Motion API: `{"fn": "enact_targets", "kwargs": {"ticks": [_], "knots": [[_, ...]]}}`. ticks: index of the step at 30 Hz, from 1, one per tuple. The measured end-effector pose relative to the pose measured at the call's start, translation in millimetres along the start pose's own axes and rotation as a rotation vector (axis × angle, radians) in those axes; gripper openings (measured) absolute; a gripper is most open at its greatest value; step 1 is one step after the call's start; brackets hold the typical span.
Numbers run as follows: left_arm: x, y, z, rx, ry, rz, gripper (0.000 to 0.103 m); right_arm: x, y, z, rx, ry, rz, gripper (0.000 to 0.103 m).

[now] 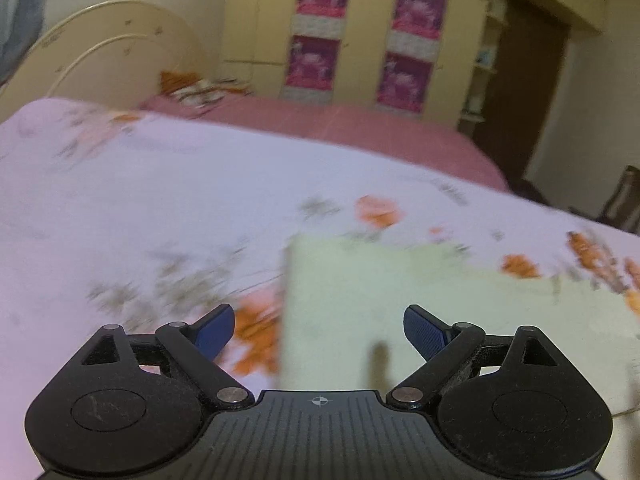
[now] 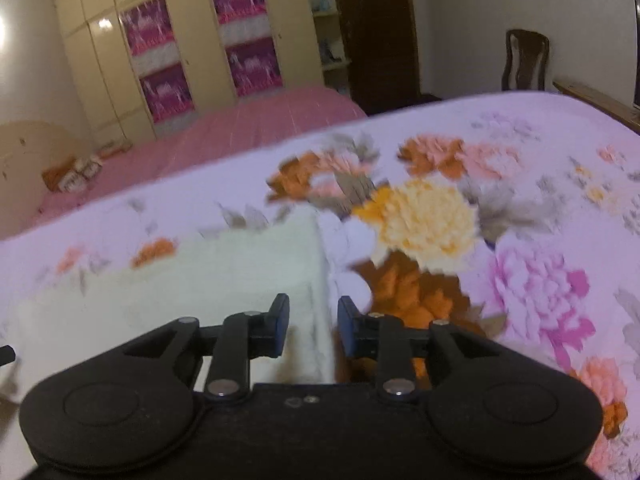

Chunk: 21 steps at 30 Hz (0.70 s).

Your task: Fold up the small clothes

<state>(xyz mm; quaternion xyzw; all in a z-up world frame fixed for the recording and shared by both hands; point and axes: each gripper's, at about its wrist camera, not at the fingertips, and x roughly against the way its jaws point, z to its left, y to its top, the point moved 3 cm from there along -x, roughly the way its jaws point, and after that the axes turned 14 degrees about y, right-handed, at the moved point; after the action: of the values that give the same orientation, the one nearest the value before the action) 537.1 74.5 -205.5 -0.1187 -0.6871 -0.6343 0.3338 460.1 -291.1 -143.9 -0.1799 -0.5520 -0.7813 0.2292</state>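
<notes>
Cloth, pale cream, flat on floral bedsheet. Left hand-held gripper level over cloth's left edge, jaws wide, empty. Right hand-held gripper over right edge, jaws partly apart, nothing held.

Black tongs, blue ribbed pads.

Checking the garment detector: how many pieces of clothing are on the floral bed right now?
1. A pale cream cloth lies flat on the floral bedspread, ahead of both claws; the left view shows the same piece. Frames are blurred, and more may lie outside view.
</notes>
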Motion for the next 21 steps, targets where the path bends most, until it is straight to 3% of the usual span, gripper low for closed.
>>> {"fn": "enact_targets", "kwargs": {"ticks": [2,5,9,11,13,16,18,21], "knots": [[-0.7,4.6,-18.4,-0.029,-0.036,0.003,0.091,-12.4,2.3,17.9,0.045,0.051,0.027,0.027],[-22.2,6.5,-42.9,-0.07,-0.083,0.071,0.091,-39.9,-1.8,44.2,0.114,0.096,0.087,0.027],[-45.4,5.4,-43.0,-0.109,-0.01,0.053,0.091,-71.6,-11.4,58.8,0.196,0.094,0.174,0.023],[-46.8,4.0,-30.2,-0.089,-0.015,0.049,0.091,-75.0,-14.6,49.2,0.26,0.047,0.159,0.022],[-44.2,2.9,-22.3,-0.093,0.018,0.046,0.091,-70.9,-9.2,32.2,0.217,0.039,0.139,0.021],[-40.8,-1.1,-5.0,-0.011,0.034,0.079,0.091,-64.8,-6.3,19.3,0.171,0.023,0.132,0.017],[-23.8,-5.3,-6.7,-0.035,0.034,0.056,0.091,-59.1,-8.1,28.0,0.176,0.024,0.134,0.022],[2.9,-14.3,-13.7,-0.06,-0.008,0.02,0.091,-44.7,-14.2,50.3,0.193,0.093,0.117,0.027]]}}
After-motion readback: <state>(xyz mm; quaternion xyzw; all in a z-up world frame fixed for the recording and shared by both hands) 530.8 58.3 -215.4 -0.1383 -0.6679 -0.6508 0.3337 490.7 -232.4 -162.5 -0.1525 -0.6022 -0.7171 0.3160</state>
